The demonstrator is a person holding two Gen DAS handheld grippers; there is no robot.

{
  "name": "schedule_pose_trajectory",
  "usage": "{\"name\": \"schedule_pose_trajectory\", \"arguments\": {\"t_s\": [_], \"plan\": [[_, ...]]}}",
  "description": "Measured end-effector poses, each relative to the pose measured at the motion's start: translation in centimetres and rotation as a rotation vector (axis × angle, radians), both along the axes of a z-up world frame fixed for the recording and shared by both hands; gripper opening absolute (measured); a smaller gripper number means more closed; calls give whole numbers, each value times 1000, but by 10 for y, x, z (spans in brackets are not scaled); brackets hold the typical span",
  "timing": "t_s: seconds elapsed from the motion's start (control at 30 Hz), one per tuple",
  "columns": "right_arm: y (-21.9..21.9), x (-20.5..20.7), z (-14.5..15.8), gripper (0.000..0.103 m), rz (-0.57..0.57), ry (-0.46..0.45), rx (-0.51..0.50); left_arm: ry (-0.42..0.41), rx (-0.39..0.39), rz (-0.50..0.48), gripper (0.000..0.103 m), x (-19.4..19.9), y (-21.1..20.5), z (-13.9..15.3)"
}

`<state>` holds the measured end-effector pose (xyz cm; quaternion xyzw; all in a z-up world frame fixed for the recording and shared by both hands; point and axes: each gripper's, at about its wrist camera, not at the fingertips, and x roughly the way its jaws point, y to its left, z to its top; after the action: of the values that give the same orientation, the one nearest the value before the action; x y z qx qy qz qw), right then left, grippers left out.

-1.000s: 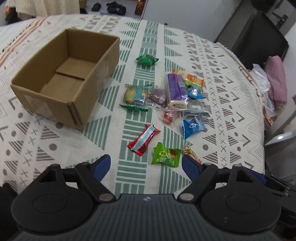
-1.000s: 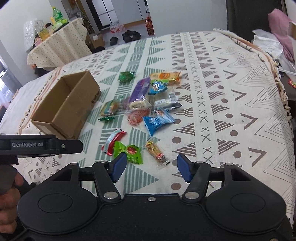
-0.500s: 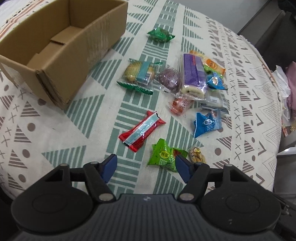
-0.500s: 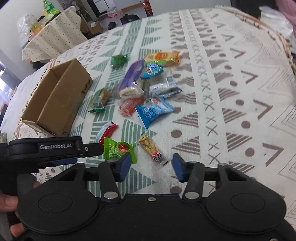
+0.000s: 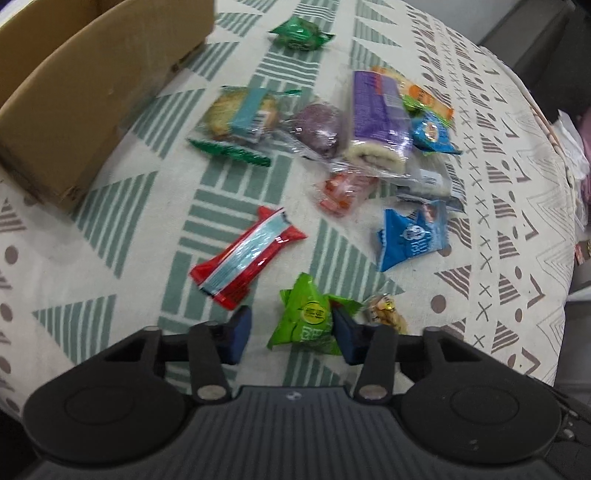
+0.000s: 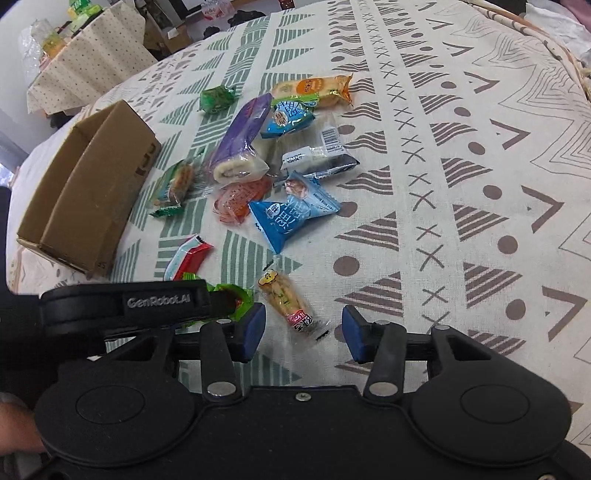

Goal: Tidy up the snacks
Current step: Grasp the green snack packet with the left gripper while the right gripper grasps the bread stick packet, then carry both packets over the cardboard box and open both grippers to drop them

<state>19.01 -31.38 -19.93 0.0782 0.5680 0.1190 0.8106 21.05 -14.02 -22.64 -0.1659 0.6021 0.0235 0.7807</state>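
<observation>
Your cardboard box [image 5: 85, 96] sits at the far left of the patterned cloth [image 5: 491, 206] that covers the surface, open at the top, and everything else lies to its right. Just right of the box you have a clear pack with a teal label [image 5: 242, 118], and further back from it a small dark green candy [image 5: 301, 33] lies alone. Nearer to you than the box and to its right is the red wrapper [image 5: 245, 258], lying at a slant. Right of that, your left tongs [image 5: 291, 334] are set wide, with the bright green packet [image 5: 308, 319] between the blue pads; the right pad looks to be touching the packet's edge, the left pad stands clear of it. Further right of the box comes the main heap: a long purple roll cake [image 5: 380, 114], an orange-red pack [image 5: 343, 188] in front of it, and a blue packet [image 5: 412, 236] nearest you. In the right wrist view, your right tongs [image 6: 301, 332] are also wide and hold nothing; the slim clear packet of yellow sticks [image 6: 288, 301] lies between the pads, its near end just short of them, touching neither. The left tool's black arm [image 6: 125, 304] crosses in front of the green packet there.
</observation>
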Motion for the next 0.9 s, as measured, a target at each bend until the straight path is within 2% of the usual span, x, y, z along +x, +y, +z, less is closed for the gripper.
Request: {"name": "schedule_pose_trajectory", "arguments": {"t_s": [0.27, 0.5, 0.57, 0.63, 0.7, 0.9], "plan": [[12, 8, -9, 46, 25, 23, -26, -13, -2, -37, 30, 5, 5, 13], [27, 13, -15, 46, 62, 43, -90, -93, 47, -140, 30, 4, 10, 40], [31, 16, -18, 44, 67, 46, -105, -112, 49, -173, 30, 2, 12, 47], [36, 17, -20, 28, 73, 49, -117, -129, 46, -194, 30, 1, 14, 53], [39, 18, -20, 21, 70, 39, -129, -161, 48, -198, 30, 0, 18, 61], [41, 9, 1, 18, 34, -31, -150, -264, 50, -167, 30, -5, 31, 77]]}}
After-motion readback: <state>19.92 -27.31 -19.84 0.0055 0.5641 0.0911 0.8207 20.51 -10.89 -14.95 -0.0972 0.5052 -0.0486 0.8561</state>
